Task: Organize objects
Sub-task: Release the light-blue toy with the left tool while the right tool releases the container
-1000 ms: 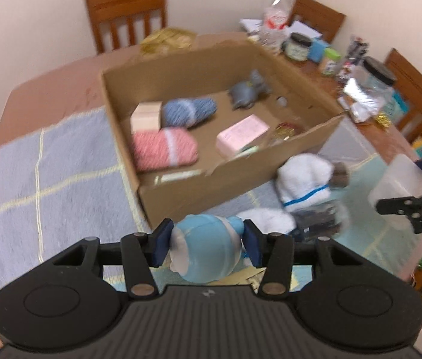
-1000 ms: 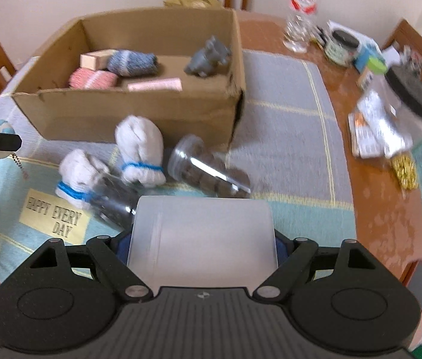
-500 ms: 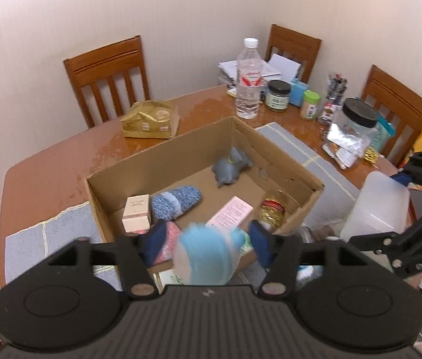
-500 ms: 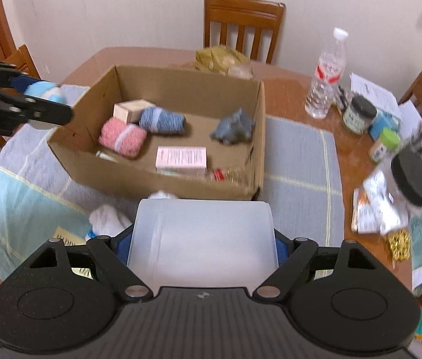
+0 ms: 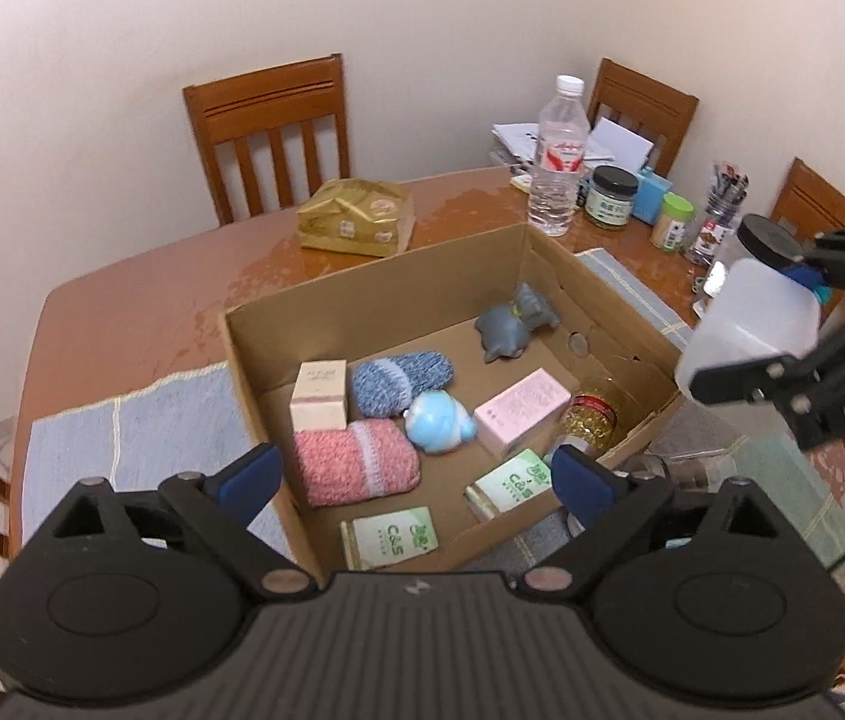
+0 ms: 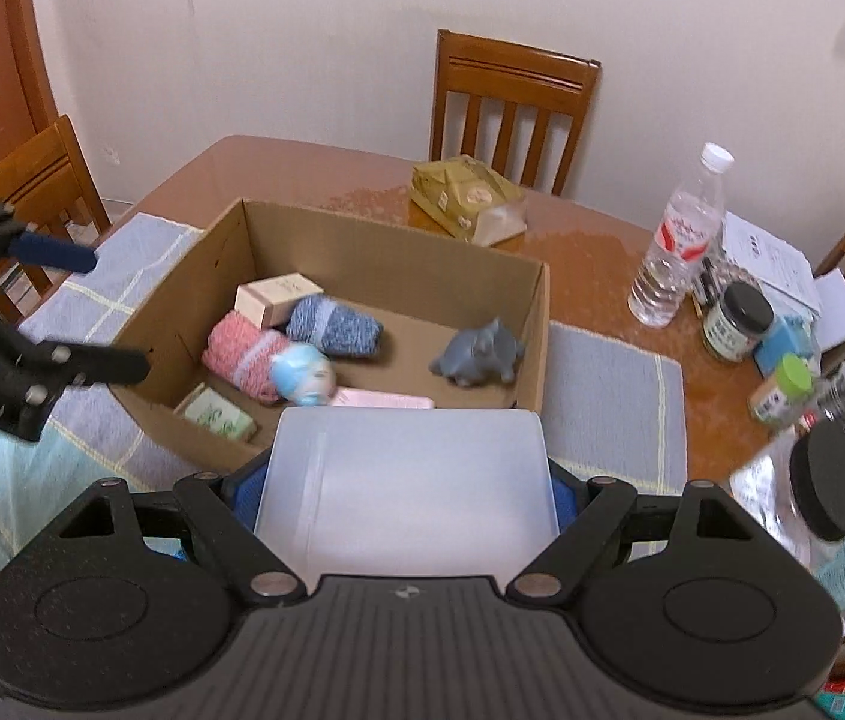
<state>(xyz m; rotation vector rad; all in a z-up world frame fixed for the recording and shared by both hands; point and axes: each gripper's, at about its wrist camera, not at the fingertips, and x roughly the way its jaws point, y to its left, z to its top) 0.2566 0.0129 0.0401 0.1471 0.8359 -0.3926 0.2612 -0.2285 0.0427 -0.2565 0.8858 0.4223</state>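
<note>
A light blue round toy (image 5: 439,423) lies inside the open cardboard box (image 5: 374,276), between a pink knitted roll (image 5: 356,462) and a pink carton (image 5: 521,413). My left gripper (image 5: 419,476) hovers above the box's near side; its jaws are opening and nothing is between them. In the right wrist view the same toy (image 6: 304,382) rests in the box (image 6: 392,240). My right gripper (image 6: 407,489) is shut on a translucent white plastic container (image 6: 407,480), held above the box's near right corner. That container (image 5: 749,330) shows at right in the left wrist view.
The box also holds a blue knitted roll (image 5: 401,381), a grey animal figure (image 5: 512,330), a beige carton (image 5: 320,395), green packets (image 5: 389,543) and a jar (image 5: 593,414). A gold bag (image 5: 356,216), water bottle (image 5: 560,159), jars and chairs ring the wooden table (image 5: 134,312).
My left gripper rose over the box, opened and let go of the blue toy, which now lies in the box. My right gripper lifted the white container up and toward the box.
</note>
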